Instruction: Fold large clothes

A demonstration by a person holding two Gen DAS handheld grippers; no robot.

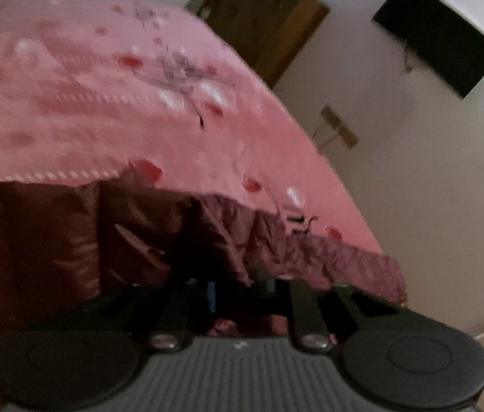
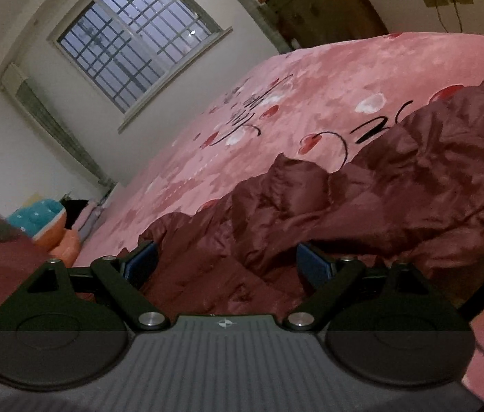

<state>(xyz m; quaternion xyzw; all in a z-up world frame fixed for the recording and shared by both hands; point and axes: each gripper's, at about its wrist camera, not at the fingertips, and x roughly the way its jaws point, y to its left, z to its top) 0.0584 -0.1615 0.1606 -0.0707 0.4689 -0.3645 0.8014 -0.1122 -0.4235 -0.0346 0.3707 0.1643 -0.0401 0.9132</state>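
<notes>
Presently, the maroon padded coat (image 2: 362, 206) lies rumpled along the near edge of the bed (image 2: 242, 110), on its pink patterned cover, with puffy ridges and no clean fold line visible. In the left wrist view the same coat fills the lower left, dark and blurred.

The right claw (image 2: 226, 261) stands wide and released, its blue pads (image 2: 314, 267) either side of a mound of coat fabric without pressing on it. The left claw (image 1: 238, 292) is nearly closed; the blur and the dark prevent any ruling on whether cloth is caught between its fingers, so its state cannot be told.

Risks, as judged: the shell fabric looks slick and the filling springy, so a shallow pinch could take the top layer only and let the bulk slide out. If one claw lifts alone, the coat may twist instead of folding. Lying at the bed's edge, the garment could slip towards the floor if dragged outward.

Surroundings: a barred window (image 2: 139, 41) and a radiator (image 2: 53, 120) on the far wall, a wooden cabinet (image 2: 324, 7) in the corner, a dark wall-mounted screen (image 1: 437, 37), and soft toys (image 2: 46, 223) beside the bed. Nothing lies on the bed cover beyond the coat to obstruct a fold.
</notes>
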